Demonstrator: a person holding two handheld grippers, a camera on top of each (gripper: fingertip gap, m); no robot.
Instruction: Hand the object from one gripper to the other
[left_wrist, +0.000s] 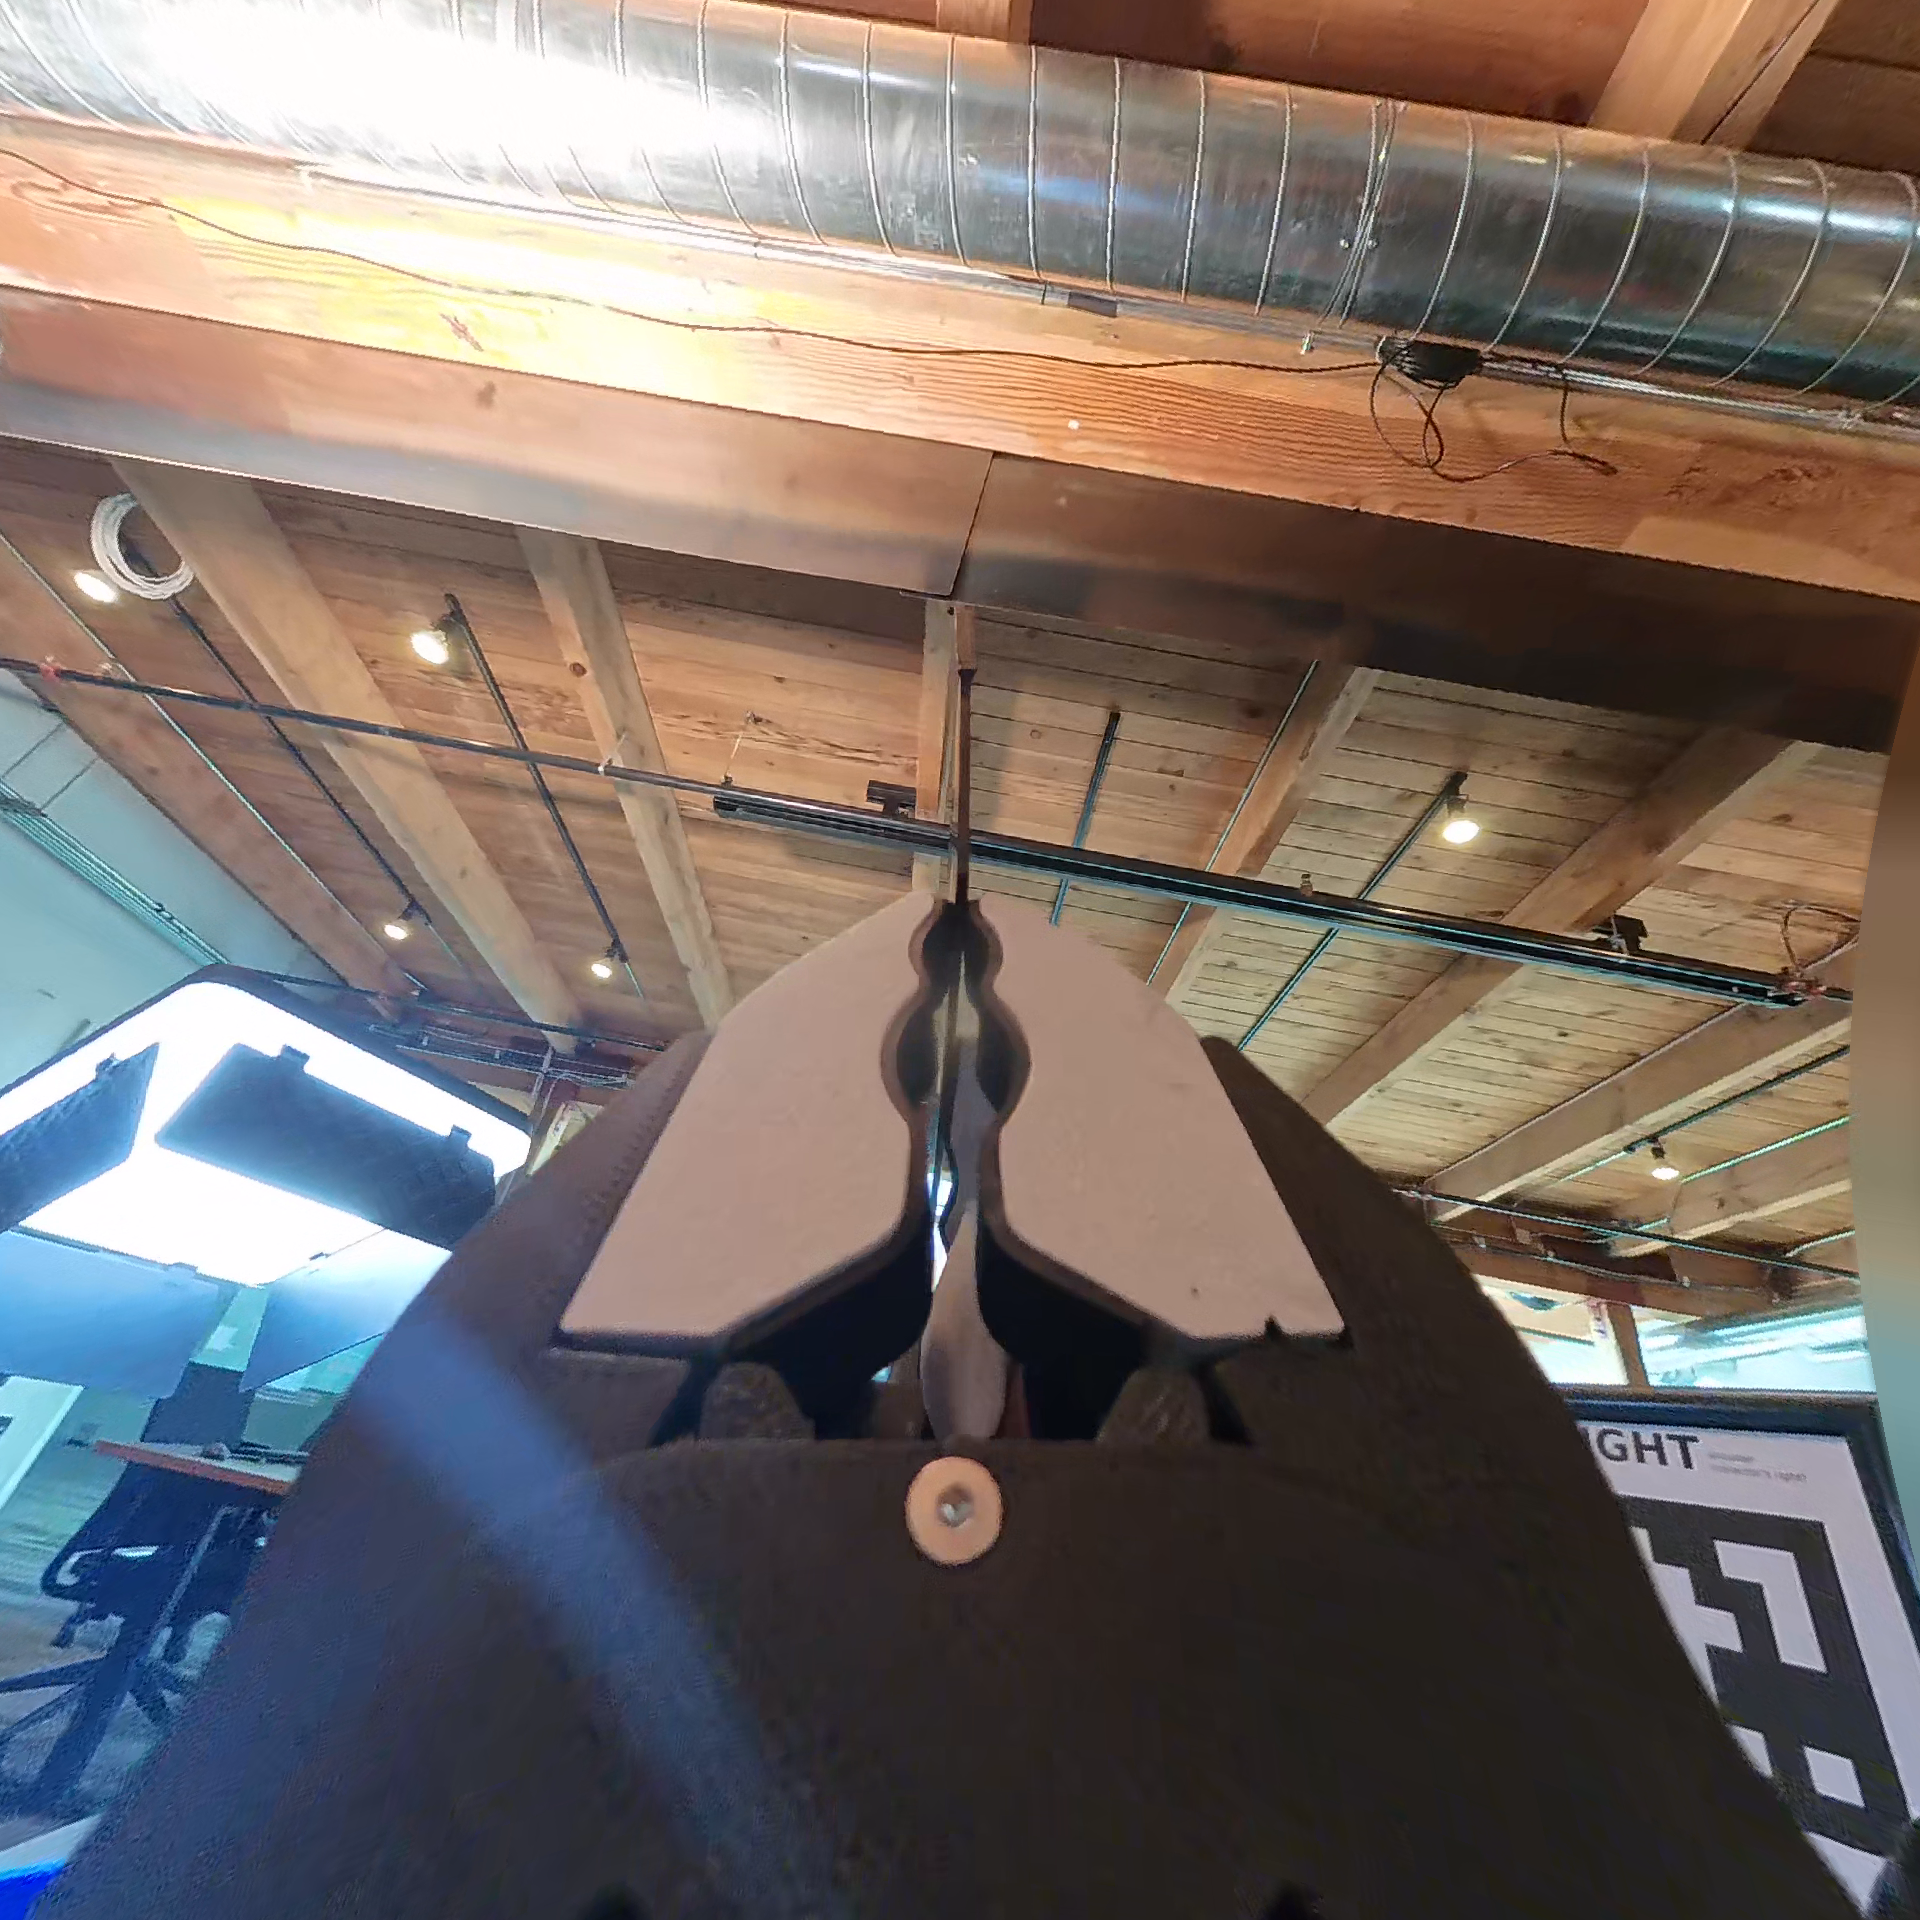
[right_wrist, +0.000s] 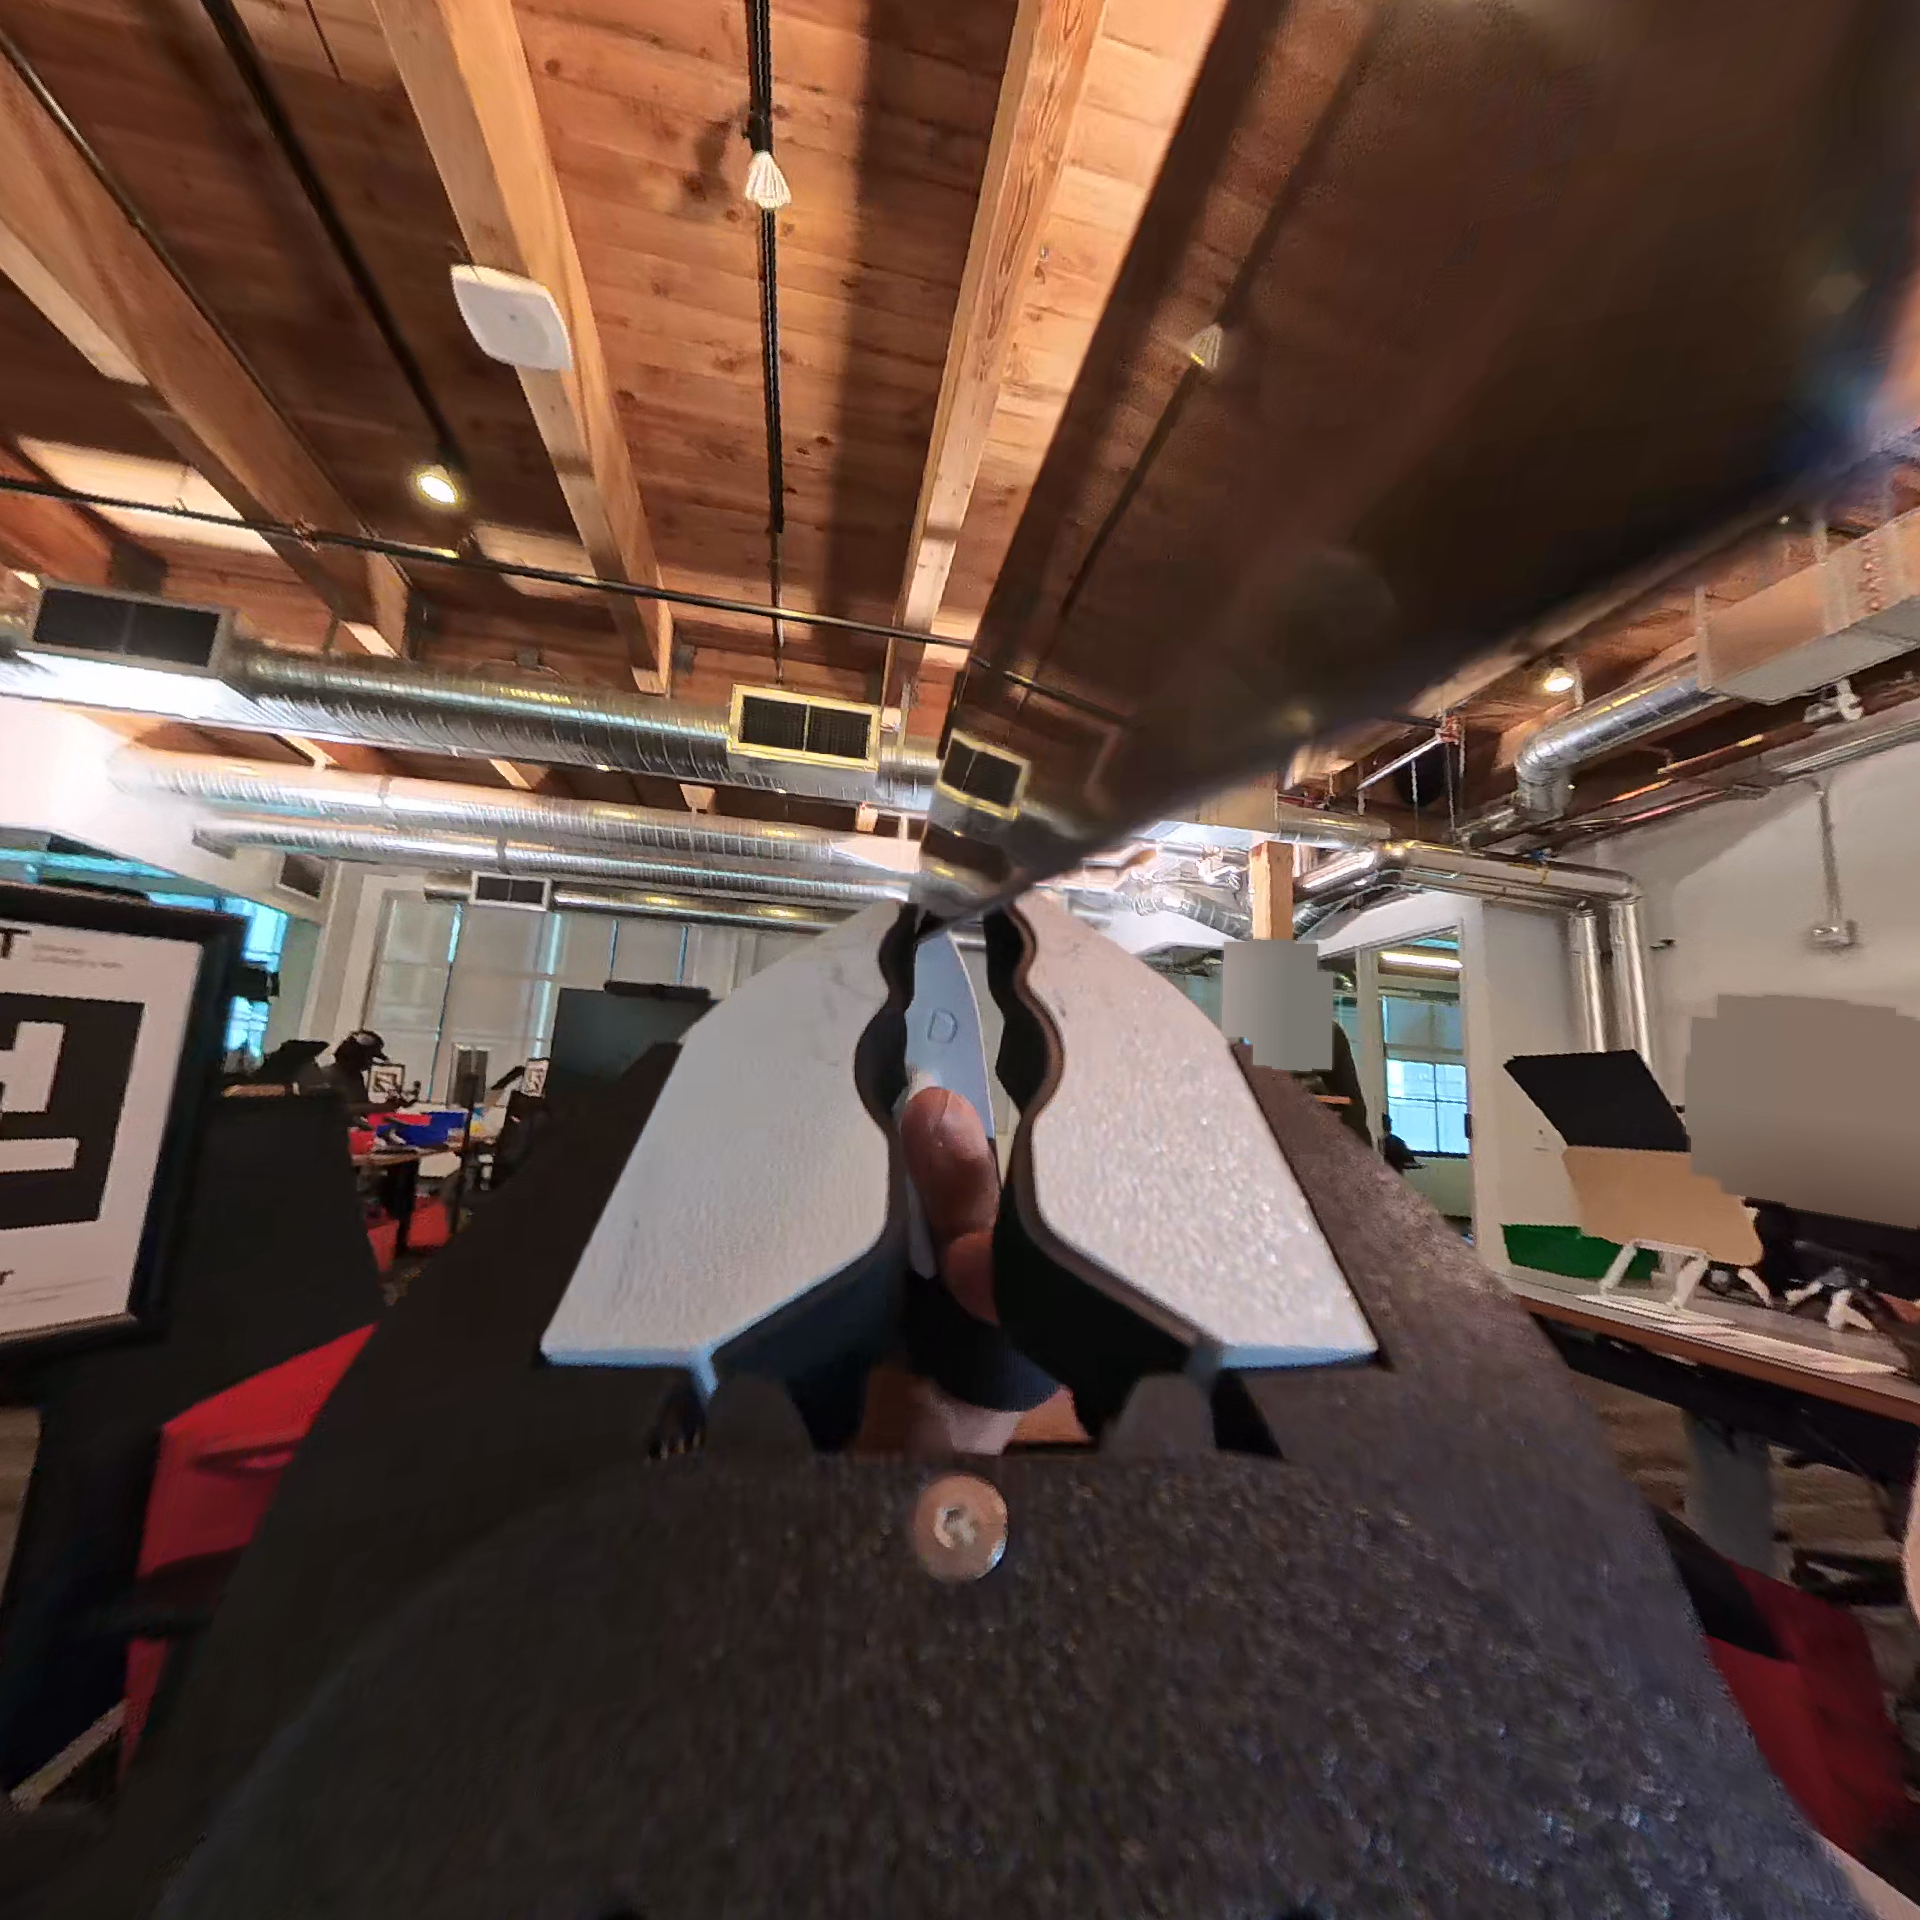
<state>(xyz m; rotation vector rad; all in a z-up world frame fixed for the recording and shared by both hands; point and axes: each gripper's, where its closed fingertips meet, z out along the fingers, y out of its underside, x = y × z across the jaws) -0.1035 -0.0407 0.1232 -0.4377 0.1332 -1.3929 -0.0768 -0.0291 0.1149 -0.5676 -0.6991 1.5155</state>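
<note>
Nearest the lens in the left wrist view, the left gripper (left_wrist: 961, 920) had its two pale grey, wavy-edged fingers drawn almost together, clamped on a thin, flat, rigid sheet with a dark glossy face (left_wrist: 966, 790). From here the sheet showed edge-on: a pale, whitish sliver low between the fingers, narrowing to a dark hairline that rose past the tips.

In the right wrist view the right gripper (right_wrist: 958, 909) had its fingers a little wider apart, with the sheet's lower corner sitting right at their tips. Whether they actually pinched it I could not tell. Here the sheet (right_wrist: 1455, 416) turned its broad face to the camera and swept away from that corner as a wide, dark brown panel, polished enough to mirror beams and a vent (its far part was blurred). Below the corner, between the fingers, were a pale blade-shaped piece and a person's thumb in a black fingerless glove (right_wrist: 951, 1174).

Beyond the sheet ran a wooden beamed ceiling (left_wrist: 727, 727), and above it in the left view a ribbed silver air duct (left_wrist: 1039, 156).
</note>
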